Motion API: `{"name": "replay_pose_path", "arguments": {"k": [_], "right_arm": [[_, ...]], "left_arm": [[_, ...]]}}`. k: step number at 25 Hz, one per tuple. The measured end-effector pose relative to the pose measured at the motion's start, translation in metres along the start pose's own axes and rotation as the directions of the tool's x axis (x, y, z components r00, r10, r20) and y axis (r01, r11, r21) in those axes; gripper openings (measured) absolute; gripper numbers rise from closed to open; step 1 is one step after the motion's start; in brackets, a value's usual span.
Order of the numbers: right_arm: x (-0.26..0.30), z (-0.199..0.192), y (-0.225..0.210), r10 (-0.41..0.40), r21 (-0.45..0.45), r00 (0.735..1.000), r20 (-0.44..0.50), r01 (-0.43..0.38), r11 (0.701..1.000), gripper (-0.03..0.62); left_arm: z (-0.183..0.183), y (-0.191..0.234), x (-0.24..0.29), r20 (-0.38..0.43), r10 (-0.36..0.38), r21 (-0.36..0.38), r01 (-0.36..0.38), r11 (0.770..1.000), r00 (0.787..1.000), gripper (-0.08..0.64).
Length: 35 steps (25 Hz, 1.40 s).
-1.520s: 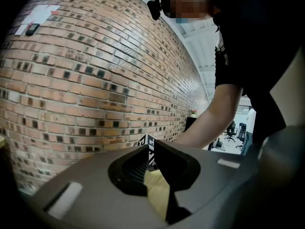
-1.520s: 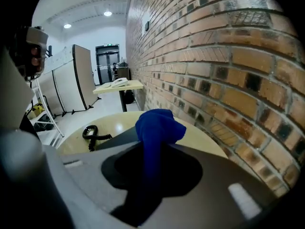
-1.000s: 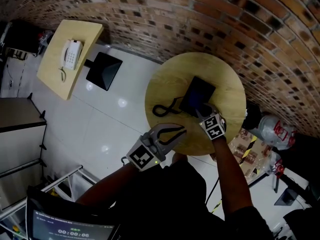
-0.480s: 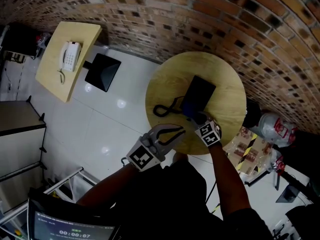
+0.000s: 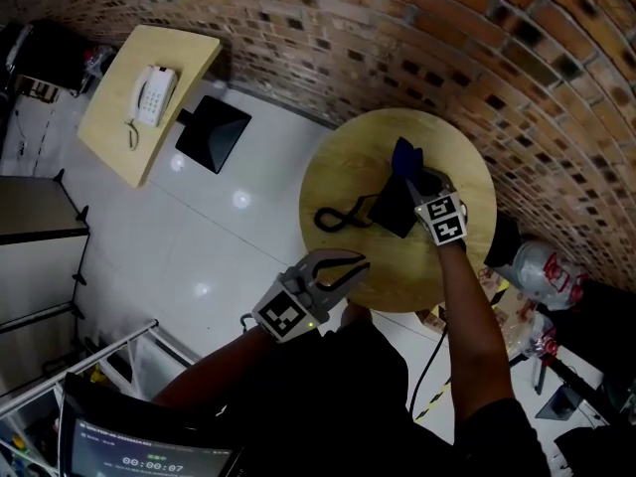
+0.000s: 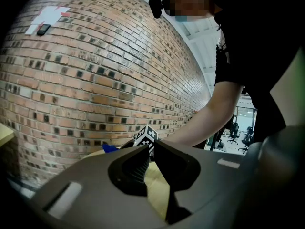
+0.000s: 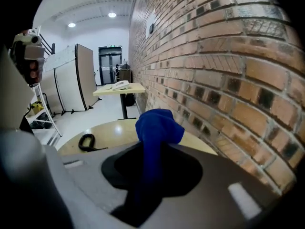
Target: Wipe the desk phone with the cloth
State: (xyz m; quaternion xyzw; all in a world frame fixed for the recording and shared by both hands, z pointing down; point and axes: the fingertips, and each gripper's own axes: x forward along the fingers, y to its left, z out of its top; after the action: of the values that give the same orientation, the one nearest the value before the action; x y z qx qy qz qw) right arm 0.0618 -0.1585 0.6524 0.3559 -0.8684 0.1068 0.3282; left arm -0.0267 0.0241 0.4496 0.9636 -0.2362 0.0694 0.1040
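A black desk phone point(image 5: 396, 205) lies flat on the round wooden table point(image 5: 358, 162), its black cord point(image 5: 340, 216) looped to the left. My right gripper point(image 5: 419, 180) is shut on a blue cloth point(image 5: 405, 155), point(image 7: 159, 125) at the phone's far edge, near the brick wall. In the right gripper view the cloth bunches up out of the gripper point(image 7: 155, 149) and hides the phone. My left gripper point(image 5: 350, 264), point(image 6: 150, 151) hangs at the table's near edge, its tips together with nothing between them.
A brick wall point(image 5: 477, 58) runs close behind the round table. To the left stands a rectangular table point(image 5: 114, 117) with a white phone point(image 5: 149, 95), and a black square base point(image 5: 213, 133) sits on the white floor. Bags point(image 5: 537, 266) lie to the right.
My right gripper has carried the blue cloth from the phone's near end to its far end, toward the wall. The left gripper has stayed put.
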Motion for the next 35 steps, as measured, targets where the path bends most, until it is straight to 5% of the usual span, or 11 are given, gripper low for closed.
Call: {"name": "replay_pose_path", "arguments": {"k": [7,21,35], "right_arm": [[0.012,-0.006,0.011,0.028,-0.077,0.999,-0.034,-0.031,0.997,0.098],[0.01,-0.056,0.132,0.181,-0.1,0.973,-0.144,-0.196,0.975,0.098],[0.001,-0.06,0.143,0.165,-0.047,0.978,-0.128,-0.173,0.984,0.098]], "left_arm": [[-0.004,0.004,-0.012,0.007,0.05,-0.018,-0.05,0.999,0.999,0.018],[-0.004,0.003,-0.02,-0.001,0.028,-0.04,-0.028,0.999,1.0,0.018],[-0.01,-0.003,-0.03,0.0,0.007,-0.044,-0.007,0.999,1.0,0.018]]}}
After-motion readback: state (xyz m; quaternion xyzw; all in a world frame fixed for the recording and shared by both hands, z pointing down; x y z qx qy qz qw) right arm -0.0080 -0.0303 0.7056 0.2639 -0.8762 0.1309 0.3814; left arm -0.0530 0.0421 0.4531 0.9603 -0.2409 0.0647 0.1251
